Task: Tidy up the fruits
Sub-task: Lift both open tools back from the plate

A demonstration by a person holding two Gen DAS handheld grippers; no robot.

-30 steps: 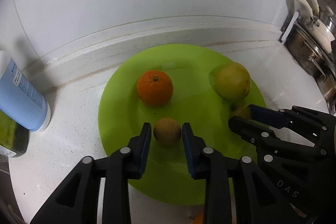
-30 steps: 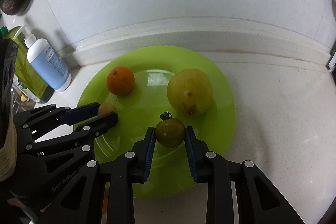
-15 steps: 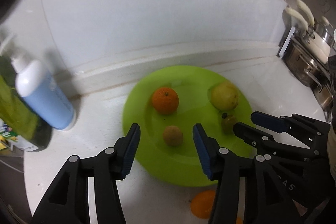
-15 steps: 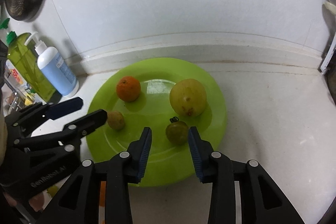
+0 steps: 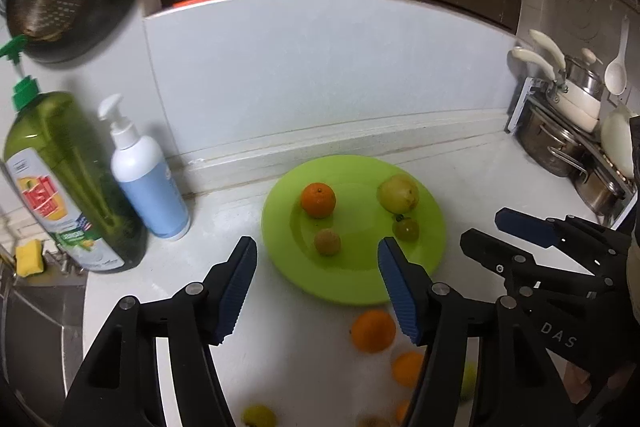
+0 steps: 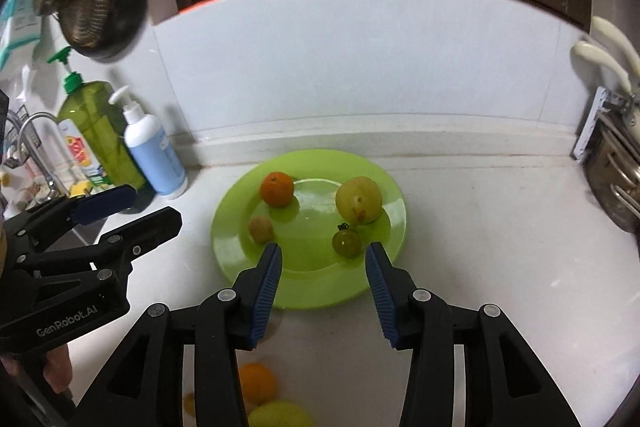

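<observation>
While four fruits sit on the green plate [image 5: 432, 227], both grippers, jaws just opened and holding nothing, hover at its near edge, and the loose orange [image 5: 373, 331] on the counter lies nearest, just below the left gripper [image 5: 318, 287], the right gripper [image 6: 324, 289] farther right.

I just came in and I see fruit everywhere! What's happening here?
A person holding a gripper in each hand is sorting fruit onto the green plate. The left gripper and right gripper have just been opening, with nothing between their fingers. On the plate sit an orange, a small brown fruit, a big yellow-green fruit and a small green tomato. More fruit, like another orange, waits on the counter.
</observation>
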